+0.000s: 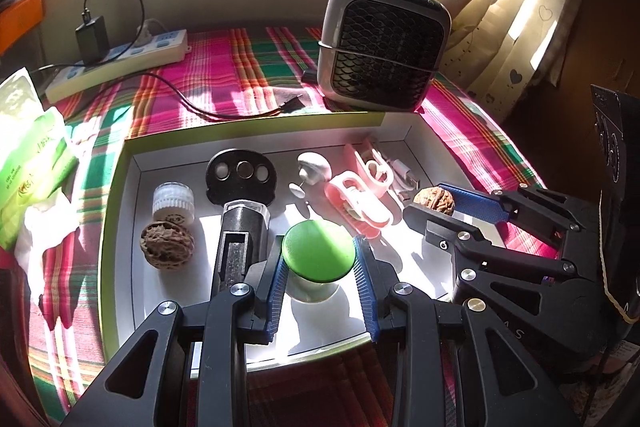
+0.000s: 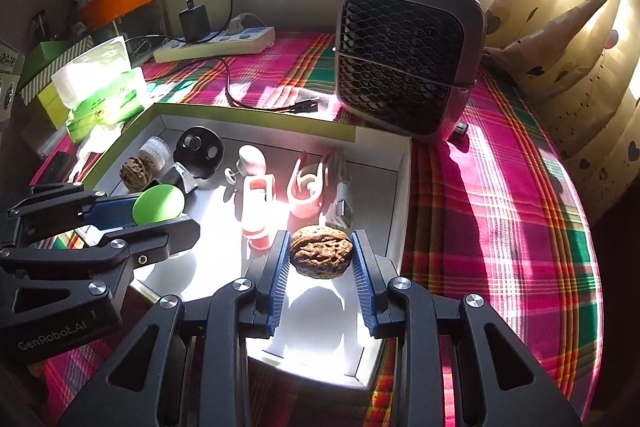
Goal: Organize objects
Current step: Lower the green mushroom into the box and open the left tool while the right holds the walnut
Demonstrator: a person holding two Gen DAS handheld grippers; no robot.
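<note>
Left gripper (image 1: 319,269) jaws pinch the green-capped jar (image 1: 319,255) by its domed lid, low over the near part of the tray (image 1: 116,187). Risk: the smooth cap slips, or the jar clips the black scope (image 1: 240,227) just beside it. Right gripper (image 2: 320,254) jaws clamp a walnut (image 2: 321,255) above the tray's near right corner. Round, ridged shell: it could squirt out and roll onto the worktop.
</note>
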